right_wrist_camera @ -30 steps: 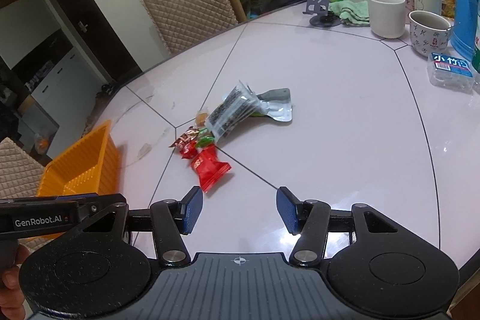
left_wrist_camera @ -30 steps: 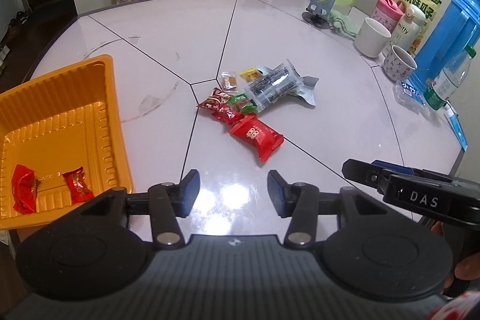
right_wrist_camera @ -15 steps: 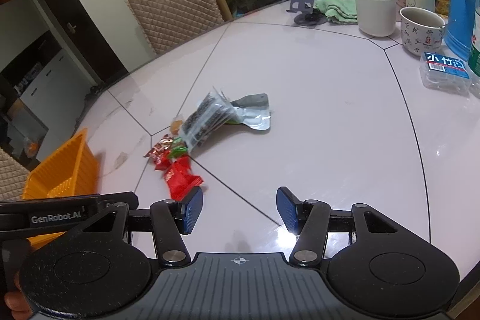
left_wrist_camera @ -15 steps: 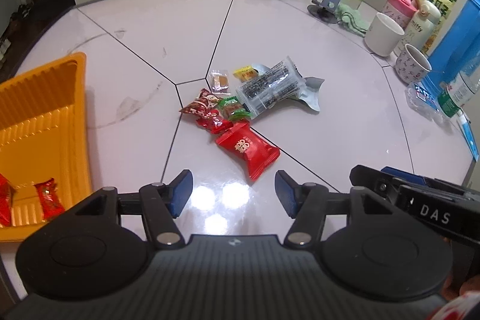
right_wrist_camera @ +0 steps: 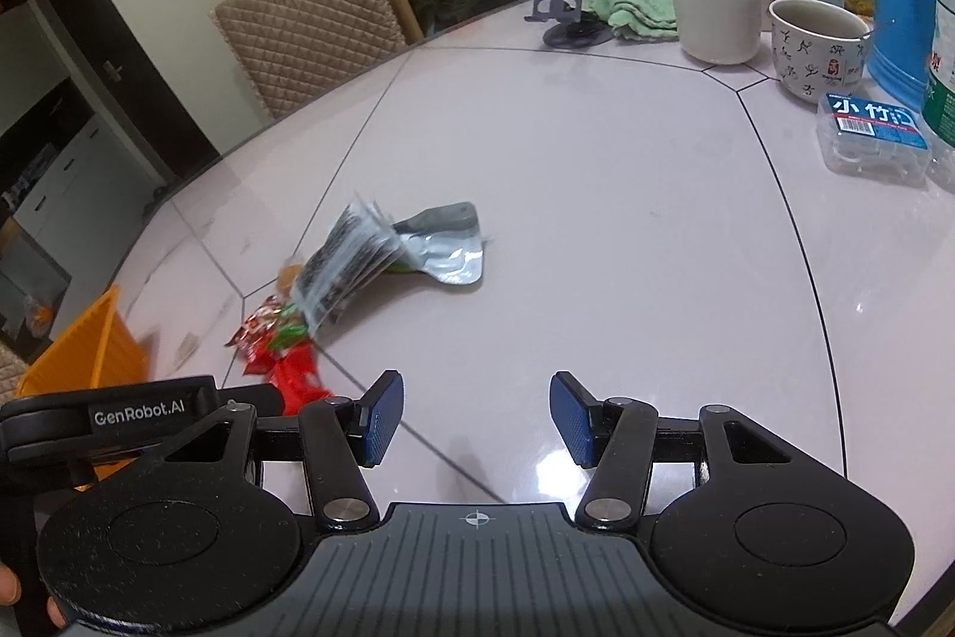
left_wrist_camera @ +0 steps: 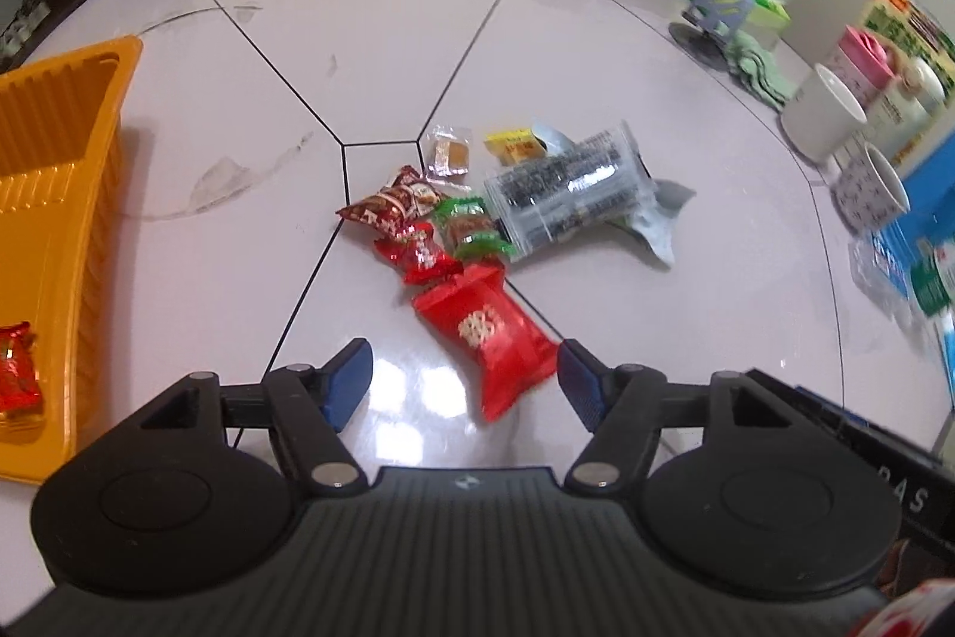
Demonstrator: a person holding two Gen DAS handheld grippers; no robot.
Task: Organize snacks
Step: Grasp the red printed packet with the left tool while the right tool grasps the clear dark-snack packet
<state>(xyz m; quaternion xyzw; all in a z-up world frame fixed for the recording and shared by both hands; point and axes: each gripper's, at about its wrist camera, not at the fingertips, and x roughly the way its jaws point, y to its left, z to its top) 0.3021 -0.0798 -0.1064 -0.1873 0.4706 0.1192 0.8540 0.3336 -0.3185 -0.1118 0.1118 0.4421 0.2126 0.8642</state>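
Now nearer red snack packet [left_wrist_camera: 489, 332], left tool [left_wrist_camera: 465, 379] jaws opening wider

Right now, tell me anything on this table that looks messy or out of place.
Loose snacks lie heaped mid-table: a red packet, small candies and a clear seaweed pack atop a torn-open silver pouch. The orange tray holds only one visible red candy.

Orange tray [left_wrist_camera: 57, 195]: cut off by the left edge.
Red candy [left_wrist_camera: 18, 377] in tray: partly cropped.
Snack pile [right_wrist_camera: 280, 338], right view: blurred, partly hidden behind the left gripper.
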